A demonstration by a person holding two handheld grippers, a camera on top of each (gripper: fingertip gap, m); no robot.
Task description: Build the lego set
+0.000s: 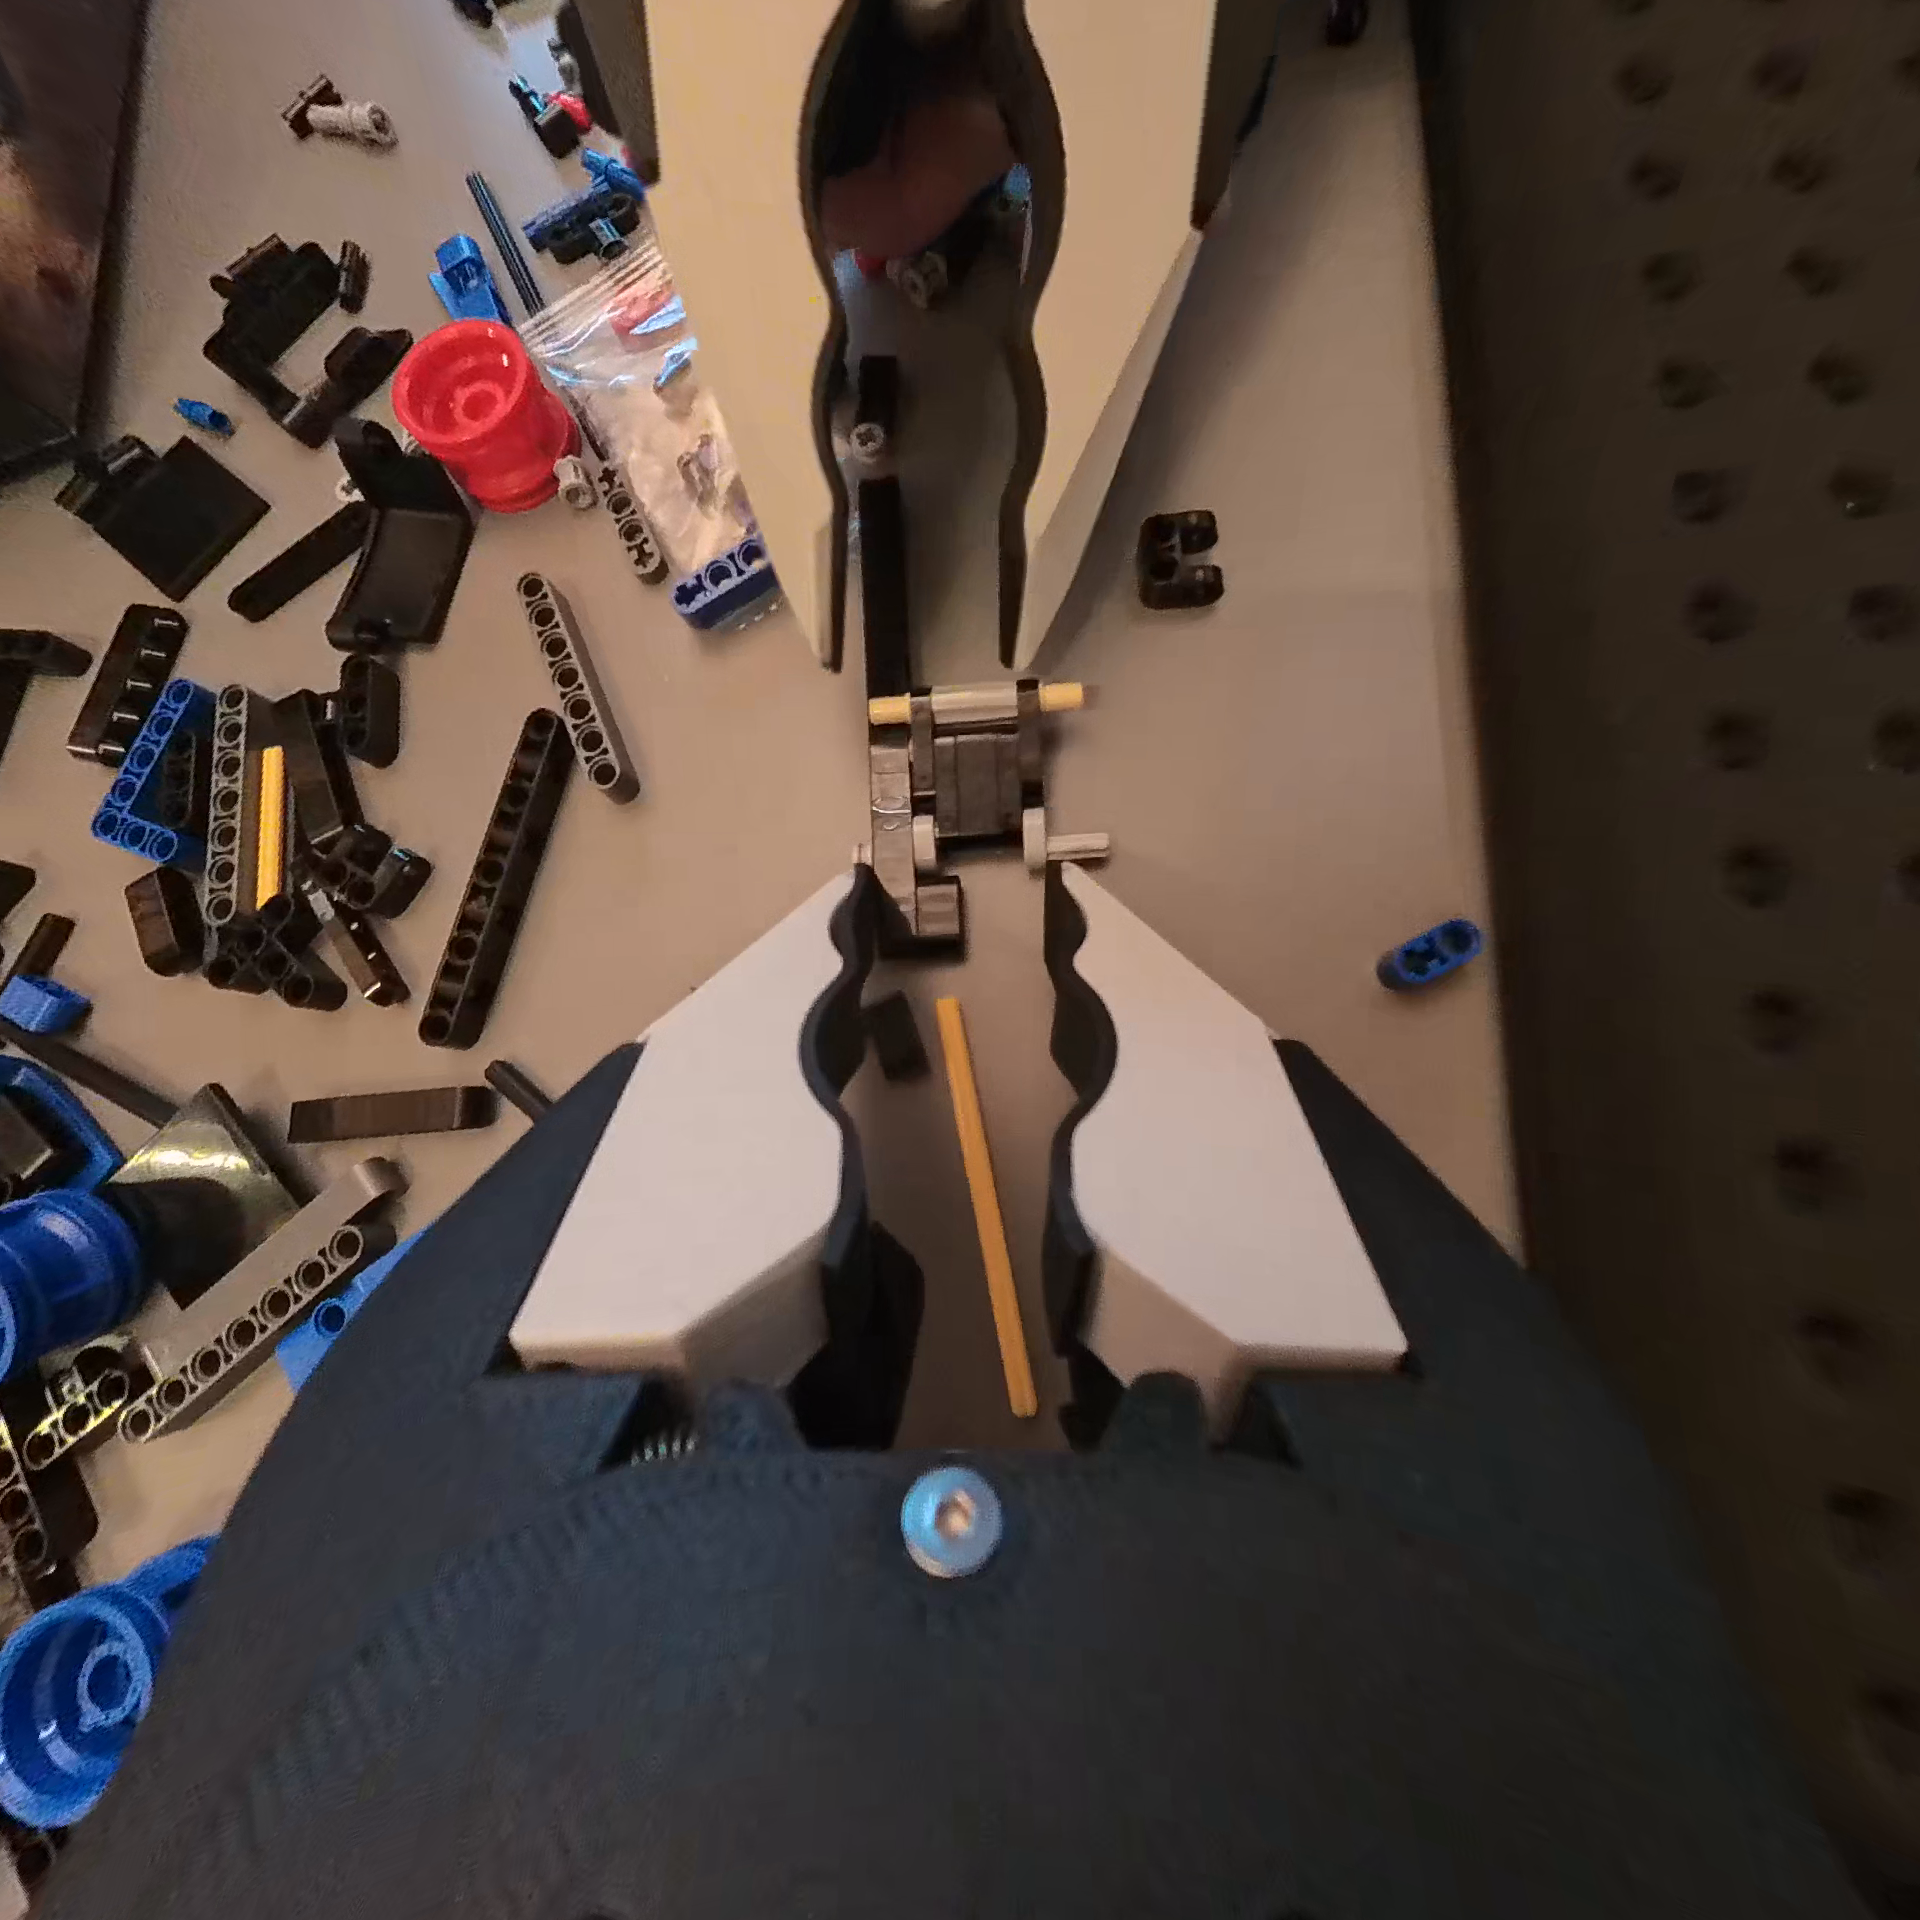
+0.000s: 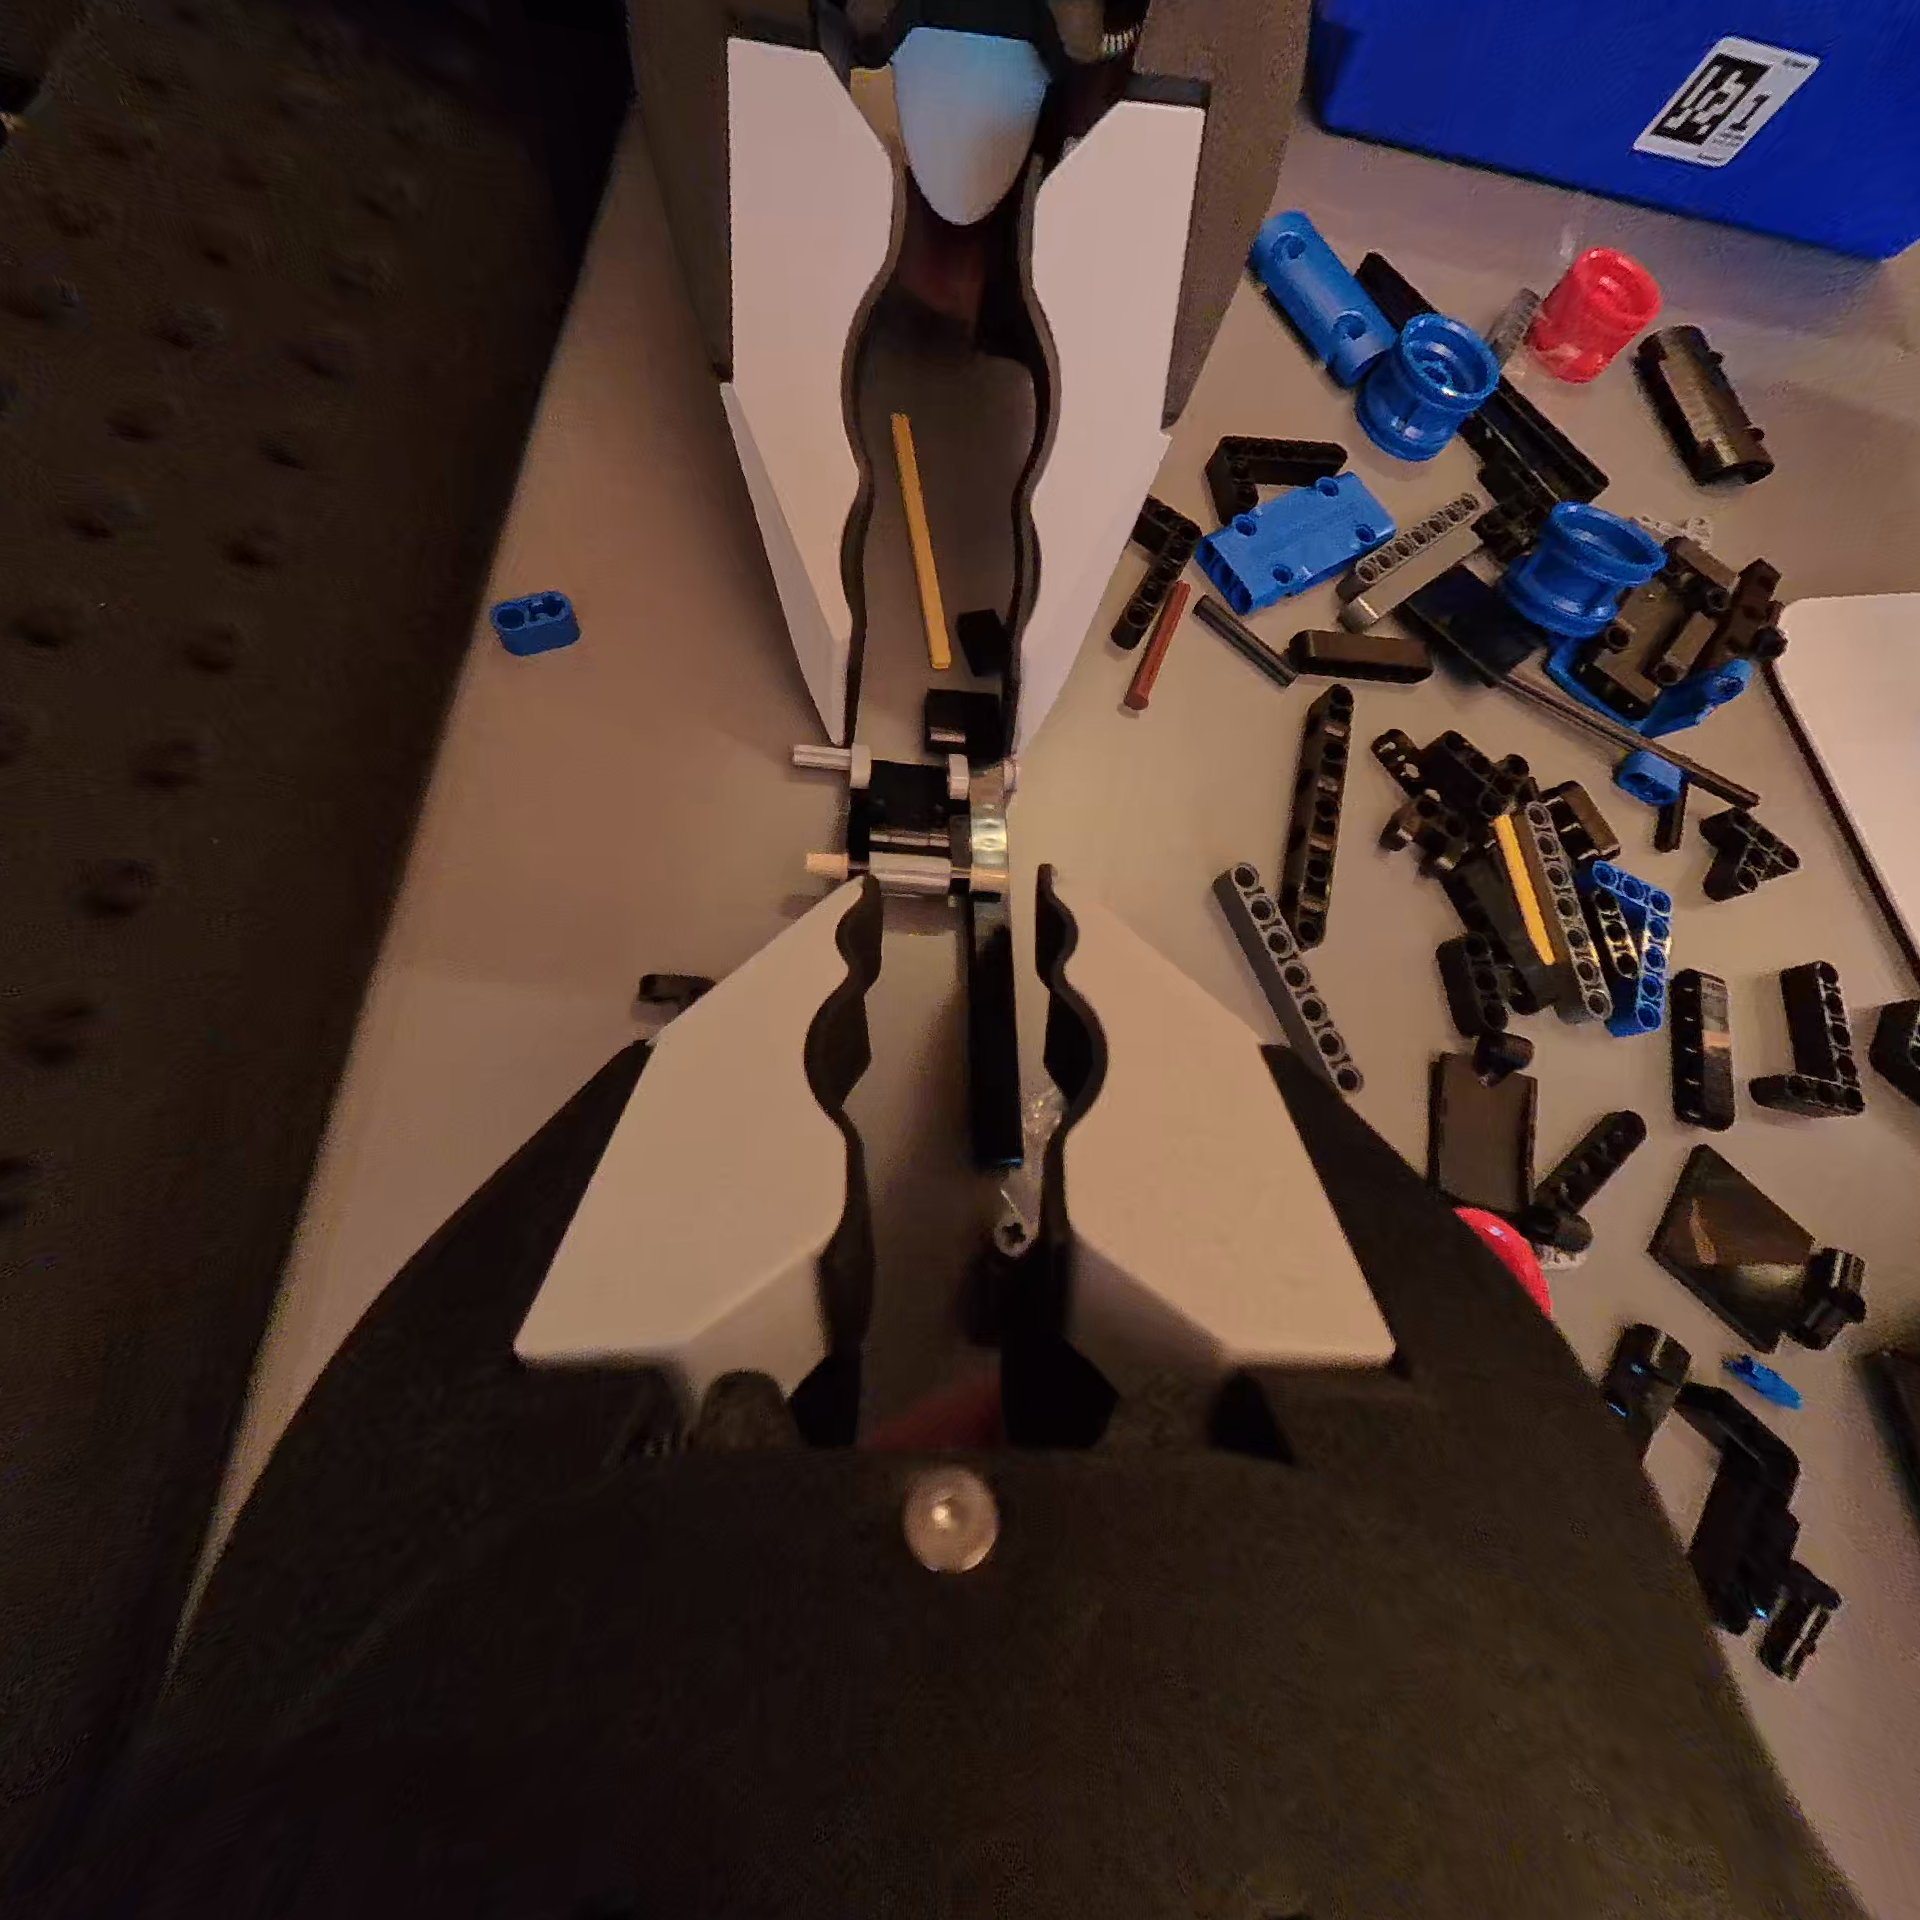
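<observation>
Left gripper (image 1: 956, 883) faces right gripper (image 2: 951, 883) (tips nearly meeting), jaws apparently open around the assembly (image 1: 961, 774).

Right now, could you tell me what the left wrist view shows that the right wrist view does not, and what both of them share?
Only the left wrist view shows the clear plastic bag of small parts and the small black connector lying alone right of the far tongs. Only the right wrist view shows the blue bin with a printed marker and the reddish-brown axle. Both share the small black-and-grey assembly between the two open tongs, the left tongs, the right tongs, the yellow axle on the table, and the lone blue connector.
</observation>
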